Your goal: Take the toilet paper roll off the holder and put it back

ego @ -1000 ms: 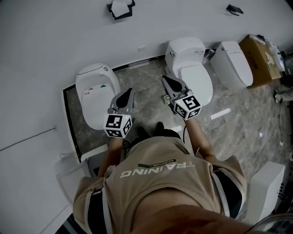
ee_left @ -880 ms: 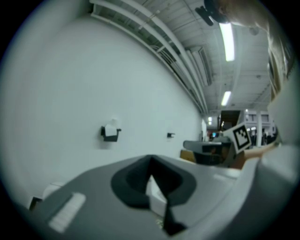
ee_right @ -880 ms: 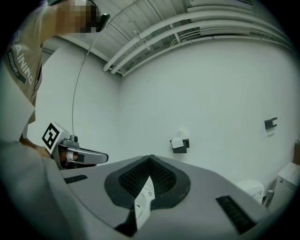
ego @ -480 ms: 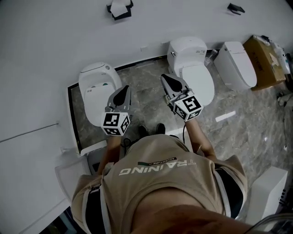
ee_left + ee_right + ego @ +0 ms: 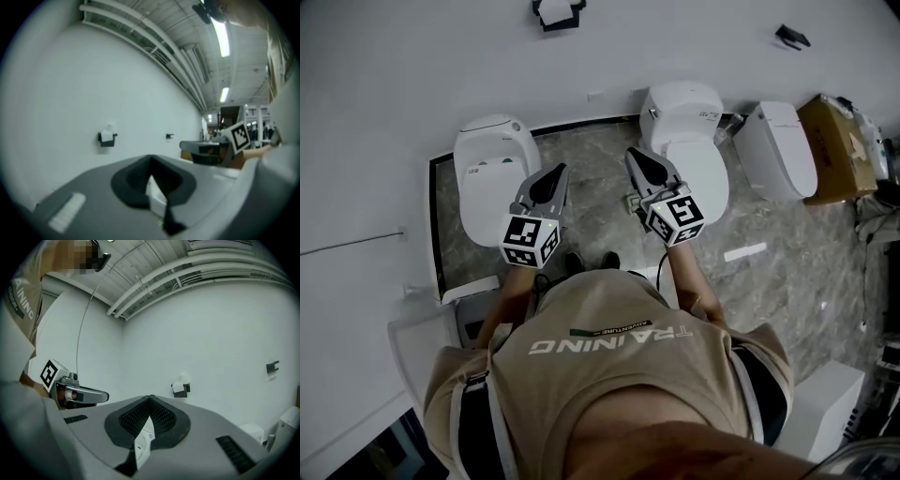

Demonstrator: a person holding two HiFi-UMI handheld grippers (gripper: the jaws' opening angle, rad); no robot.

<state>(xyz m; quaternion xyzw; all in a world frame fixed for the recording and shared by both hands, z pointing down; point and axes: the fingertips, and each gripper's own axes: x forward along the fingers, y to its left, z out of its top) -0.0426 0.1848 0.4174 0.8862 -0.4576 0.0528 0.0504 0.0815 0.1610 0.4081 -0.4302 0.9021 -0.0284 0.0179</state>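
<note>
a tan shirt (image 5: 609,366) with white lettering is seen nearest, filling the lower part of the head view; just ahead of it two grippers are held out side by side, roughly level, each with a marker cube at its rear; the left gripper (image 5: 557,174) is seen with its jaws closed tip to tip, and nothing is held between them; the right gripper (image 5: 634,156) is likewise closed and empty; beneath them a marble floor (image 5: 591,202) is spread, on which three white toilets are set in a row along the wall: one (image 5: 492,173) under the left gripper, one (image 5: 686,117) under the right gripper, one (image 5: 780,145) further right; a cardboard box (image 5: 839,141) is placed beside the last; furthest off, on the white wall (image 5: 441,66), the toilet paper roll (image 5: 554,10) is seated in its black holder (image 5: 562,24), well apart from both grippers; a small black fitting (image 5: 791,37) is fixed to the wall further right.
</note>
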